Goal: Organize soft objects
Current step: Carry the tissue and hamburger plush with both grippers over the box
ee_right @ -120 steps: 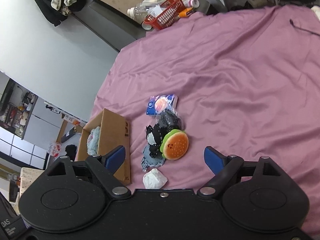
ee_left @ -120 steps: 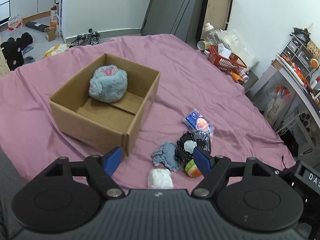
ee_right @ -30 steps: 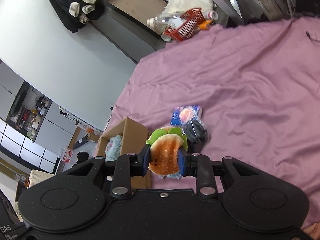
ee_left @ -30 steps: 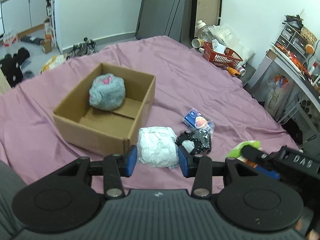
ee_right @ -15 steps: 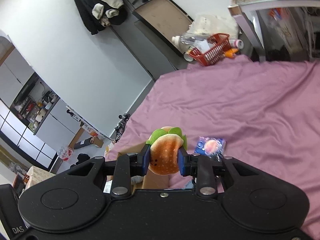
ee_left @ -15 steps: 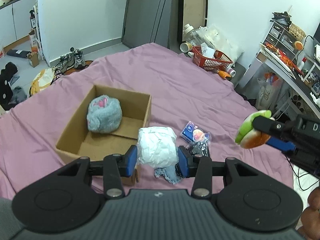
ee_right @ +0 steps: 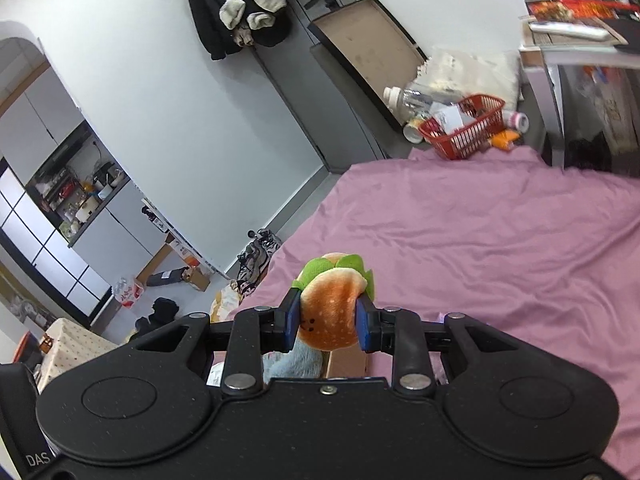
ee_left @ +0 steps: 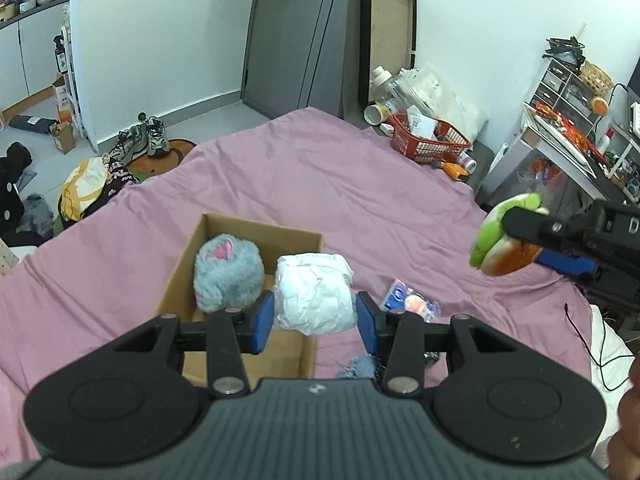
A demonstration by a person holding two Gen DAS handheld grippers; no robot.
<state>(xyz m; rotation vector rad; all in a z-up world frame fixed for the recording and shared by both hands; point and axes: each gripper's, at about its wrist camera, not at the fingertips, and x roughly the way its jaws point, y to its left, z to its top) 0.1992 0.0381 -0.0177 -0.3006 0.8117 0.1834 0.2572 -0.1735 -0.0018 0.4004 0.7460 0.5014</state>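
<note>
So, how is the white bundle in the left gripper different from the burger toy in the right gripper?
The white bundle is plain white and crinkled; the burger toy is orange and green plush with a small face. The bundle spreads the left gripper wider than the toy spreads the right gripper. Both are clamped and lifted off the bed.

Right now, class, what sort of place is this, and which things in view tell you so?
Most likely a lived-in bedroom in a small home: a bed under a wide pink sheet, shoes on the floor by the wall, and a dark coat hanging by the door.
</note>
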